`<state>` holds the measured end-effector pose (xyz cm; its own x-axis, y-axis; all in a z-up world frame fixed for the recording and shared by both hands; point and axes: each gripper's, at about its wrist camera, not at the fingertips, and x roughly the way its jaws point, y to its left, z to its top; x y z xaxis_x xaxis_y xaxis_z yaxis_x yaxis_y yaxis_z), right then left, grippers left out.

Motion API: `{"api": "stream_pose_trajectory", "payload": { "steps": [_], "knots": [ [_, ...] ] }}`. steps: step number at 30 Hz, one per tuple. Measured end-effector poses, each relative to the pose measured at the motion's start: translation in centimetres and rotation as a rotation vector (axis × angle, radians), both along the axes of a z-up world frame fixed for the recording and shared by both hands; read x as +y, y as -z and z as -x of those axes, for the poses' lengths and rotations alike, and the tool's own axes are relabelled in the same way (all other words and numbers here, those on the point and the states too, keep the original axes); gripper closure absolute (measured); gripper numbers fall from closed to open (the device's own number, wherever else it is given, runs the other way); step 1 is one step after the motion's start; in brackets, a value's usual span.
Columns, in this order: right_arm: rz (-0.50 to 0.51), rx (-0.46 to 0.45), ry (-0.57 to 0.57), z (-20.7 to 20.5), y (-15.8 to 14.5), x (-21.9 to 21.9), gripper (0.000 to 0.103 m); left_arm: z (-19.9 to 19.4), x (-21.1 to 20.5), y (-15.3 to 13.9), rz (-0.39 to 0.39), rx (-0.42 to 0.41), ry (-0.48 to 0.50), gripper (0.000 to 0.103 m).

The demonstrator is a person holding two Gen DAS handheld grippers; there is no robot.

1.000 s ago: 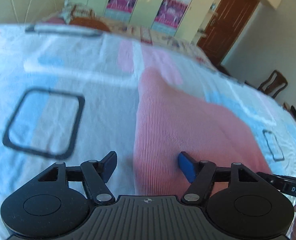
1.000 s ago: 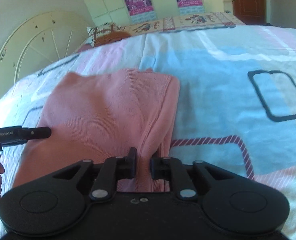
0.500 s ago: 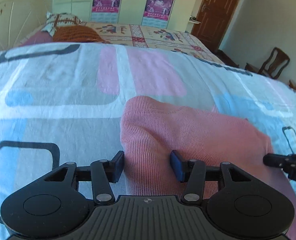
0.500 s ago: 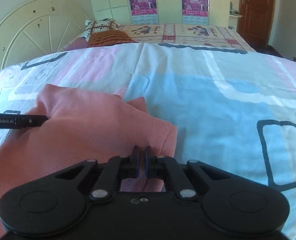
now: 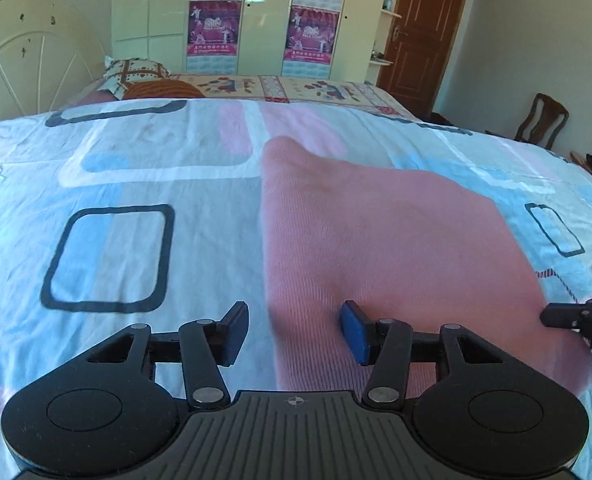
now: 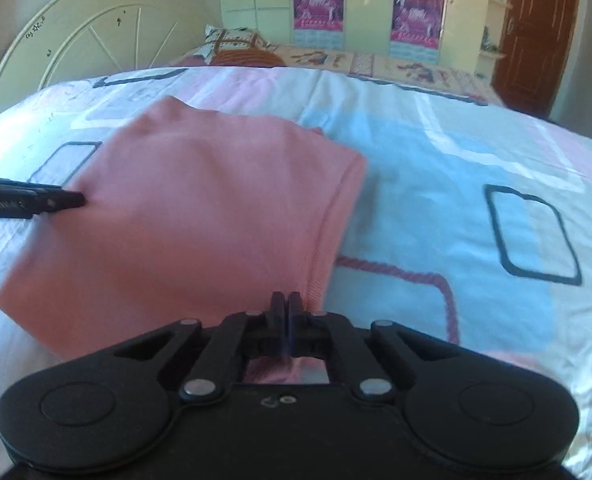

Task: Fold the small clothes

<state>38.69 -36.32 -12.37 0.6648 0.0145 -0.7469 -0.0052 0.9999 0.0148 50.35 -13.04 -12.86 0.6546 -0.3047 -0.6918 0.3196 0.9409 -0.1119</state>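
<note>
Pink ribbed garment (image 5: 376, 240), folded flat

The right gripper (image 6: 284, 304) now has its jaws pressed together on the near right edge of the pink garment (image 6: 200, 216); a second ago a gap stands between them. The left gripper (image 5: 294, 330) is narrower than before, its jaws on either side of the garment's left edge without pressing it. The garment's near part sits higher off the bedsheet (image 5: 108, 184) than a second ago, and both views now look straighter.
</note>
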Motion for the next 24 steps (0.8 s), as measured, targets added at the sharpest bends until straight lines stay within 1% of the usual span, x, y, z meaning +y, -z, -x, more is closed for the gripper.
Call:
{"api": "stream_pose_trajectory", "payload": {
  "steps": [1, 2, 3, 6, 8, 10, 12, 14, 15, 16, 18, 20, 22, 24],
  "knots": [
    [-0.013, 0.005, 0.028, 0.2, -0.2, -0.3, 0.101, 0.3, 0.1, 0.0, -0.008, -0.004, -0.001, 0.052],
    [-0.005, 0.011, 0.036, 0.2, -0.4, -0.3, 0.098, 0.7, 0.1, -0.2, -0.021, -0.011, 0.005, 0.052],
    [0.011, 0.01, 0.039, 0.2, -0.9, -0.1, 0.098, 1.0, 0.0, -0.5, -0.037, -0.018, 0.012, 0.052],
    [-0.014, -0.034, 0.017, 1.3, -2.6, 0.3, 0.098, 2.0, 0.0, -1.4, -0.054, -0.026, 0.03, 0.053],
    [-0.018, -0.039, -0.008, 2.2, -3.1, 0.9, 0.098, 2.9, 0.0, -1.5, -0.061, -0.021, 0.04, 0.052],
    [-0.016, -0.027, -0.042, 3.1, -2.8, 1.9, 0.098, 3.8, 0.1, -1.5, -0.059, -0.01, 0.046, 0.052],
    [-0.003, -0.004, -0.053, 3.7, -2.0, 2.4, 0.098, 4.6, 0.3, -1.2, -0.065, 0.005, 0.042, 0.052],
    [0.017, 0.038, -0.035, 3.7, -0.8, 2.4, 0.101, 5.2, 0.3, -0.3, -0.081, 0.032, 0.046, 0.052],
    [0.01, 0.055, -0.026, 3.6, -0.3, 2.3, 0.101, 5.4, 0.3, 0.4, -0.09, 0.05, 0.045, 0.052],
    [0.001, 0.052, -0.023, 3.7, 0.0, 2.3, 0.101, 5.5, 0.5, 0.9, -0.085, 0.064, 0.04, 0.052],
    [0.004, 0.052, -0.02, 3.6, 0.0, 2.5, 0.101, 5.8, 0.9, 1.2, -0.062, 0.07, 0.027, 0.052],
    [-0.007, 0.03, -0.026, 3.9, -0.9, 2.9, 0.095, 6.0, 1.0, 1.1, -0.065, 0.07, 0.025, 0.052],
    [-0.014, 0.019, -0.035, 4.3, -1.3, 2.9, 0.095, 6.1, 1.0, 1.2, -0.069, 0.07, 0.026, 0.052],
    [-0.005, 0.053, -0.032, 4.1, -0.6, 2.9, 0.097, 6.2, 1.0, 1.2, -0.066, 0.073, 0.026, 0.052]
  ]
}}
